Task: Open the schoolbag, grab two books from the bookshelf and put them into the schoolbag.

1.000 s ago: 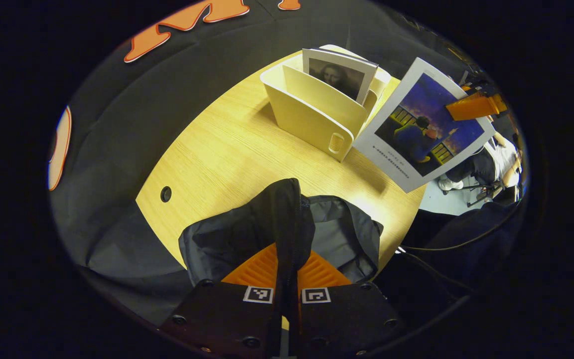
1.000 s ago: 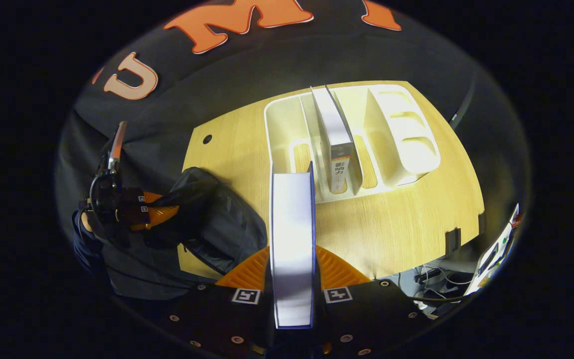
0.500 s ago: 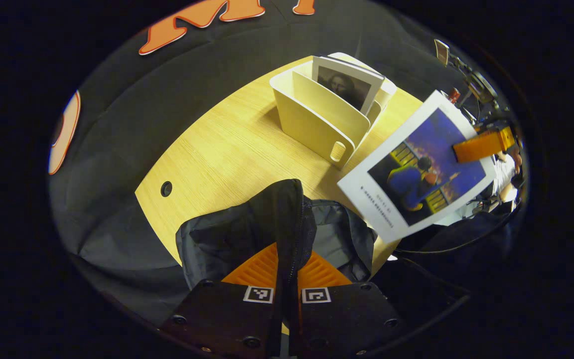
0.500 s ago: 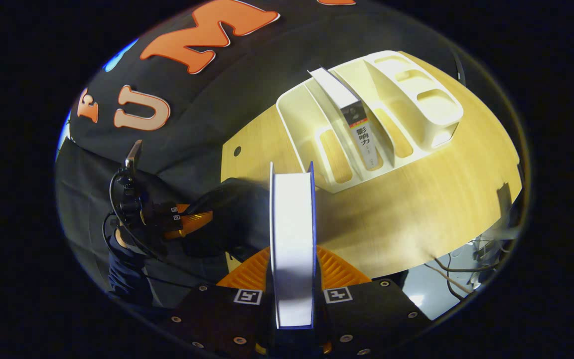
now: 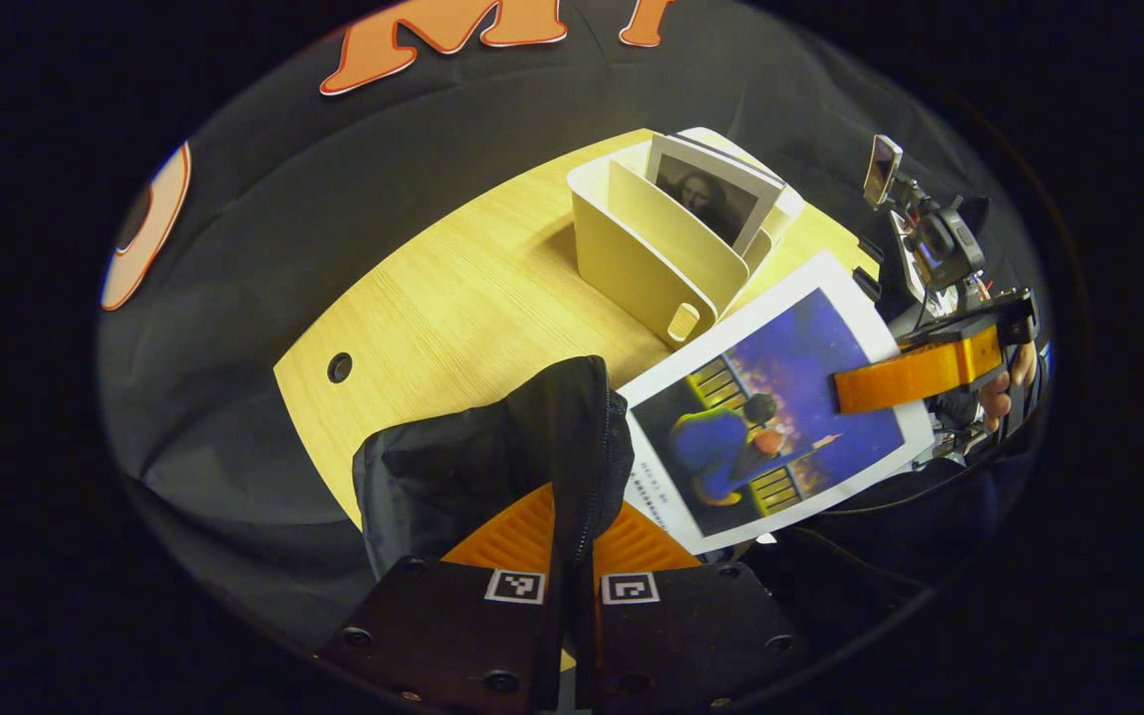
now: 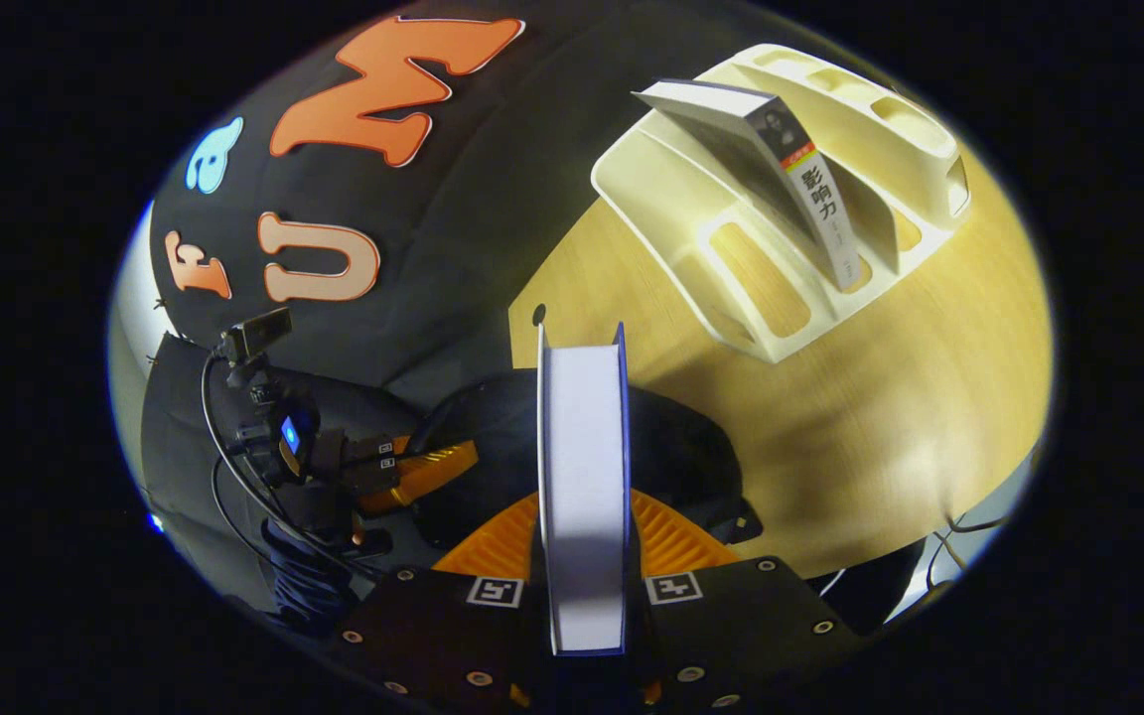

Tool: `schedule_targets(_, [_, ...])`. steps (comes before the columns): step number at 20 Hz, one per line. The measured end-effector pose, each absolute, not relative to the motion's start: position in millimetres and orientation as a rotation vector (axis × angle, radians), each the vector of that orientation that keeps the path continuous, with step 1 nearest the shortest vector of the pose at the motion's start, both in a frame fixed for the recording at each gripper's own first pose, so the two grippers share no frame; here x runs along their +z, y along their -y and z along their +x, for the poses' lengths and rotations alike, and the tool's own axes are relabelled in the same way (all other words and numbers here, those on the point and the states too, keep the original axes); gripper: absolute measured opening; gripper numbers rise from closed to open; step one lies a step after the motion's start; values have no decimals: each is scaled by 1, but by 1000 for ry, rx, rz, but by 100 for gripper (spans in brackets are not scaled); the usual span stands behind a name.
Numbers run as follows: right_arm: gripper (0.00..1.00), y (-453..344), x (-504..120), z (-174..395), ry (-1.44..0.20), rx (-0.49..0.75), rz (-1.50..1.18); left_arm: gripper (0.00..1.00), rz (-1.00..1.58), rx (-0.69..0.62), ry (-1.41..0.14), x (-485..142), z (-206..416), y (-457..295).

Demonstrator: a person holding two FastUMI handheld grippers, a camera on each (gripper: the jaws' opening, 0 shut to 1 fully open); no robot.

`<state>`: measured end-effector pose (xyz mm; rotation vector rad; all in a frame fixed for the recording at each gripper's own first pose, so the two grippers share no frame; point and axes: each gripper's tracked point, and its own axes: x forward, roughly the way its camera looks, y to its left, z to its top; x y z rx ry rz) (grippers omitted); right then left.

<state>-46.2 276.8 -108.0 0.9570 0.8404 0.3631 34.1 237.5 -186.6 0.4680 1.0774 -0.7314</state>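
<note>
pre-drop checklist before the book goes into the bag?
1. Right hand-held gripper clamped on the blue-cover book: ok.
2. Left hand-held gripper clamped on the schoolbag flap, lifting it: ok.
3. Book over the bag's mouth: ok, its lower corner overlaps the bag.
4. Mouth wide enough for the book: cannot tell, the book and flap hide it.
5. Second book waiting in the bookshelf: ok, leaning in a slot.

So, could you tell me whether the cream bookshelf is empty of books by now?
No, one book stands tilted in a slot of the bookshelf, while the right gripper holds another.
</note>
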Motion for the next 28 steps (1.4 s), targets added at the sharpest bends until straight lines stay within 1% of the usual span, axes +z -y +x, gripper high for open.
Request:
schedule_targets(5, [30, -306, -137, -29, -835, 355, 1038, 7, 412, -724, -1067, -186, 32, -232])
schedule_targets(9, [30, -345, -160, -8, -816, 361, 1148, 7, 372, -735, -1068, -188, 24, -230])
schedule_targets(12, [30, -377, -169, -5, -811, 383, 1126, 7, 365, -738, -1061, -190, 25, -229])
schedule_targets(17, [30, -401, -180, 18, -783, 364, 1103, 7, 358, -743, -1052, -189, 23, -227])
schedule_targets(20, [31, -411, -189, 16, -812, 373, 1079, 7, 356, -745, -1049, -188, 19, -226])
schedule_targets(22, [36, -421, -198, 12, -871, 374, 1061, 7, 357, -744, -1046, -190, 20, -226])
schedule_targets(24, [49, -425, -209, -4, -939, 380, 999, 7, 340, -741, -1052, -192, 20, -227])
schedule_targets(25, [82, -422, -215, -14, -982, 382, 962, 7, 339, -738, -1051, -192, 20, -229])
schedule_targets(26, [58, -418, -215, -23, -1009, 396, 937, 7, 341, -735, -1049, -193, 22, -229])
schedule_targets(27, [85, -411, -216, -28, -1025, 397, 910, 7, 339, -729, -1044, -192, 23, -230])
schedule_targets(28, [89, -401, -218, -33, -1039, 389, 873, 7, 339, -724, -1040, -193, 23, -230])
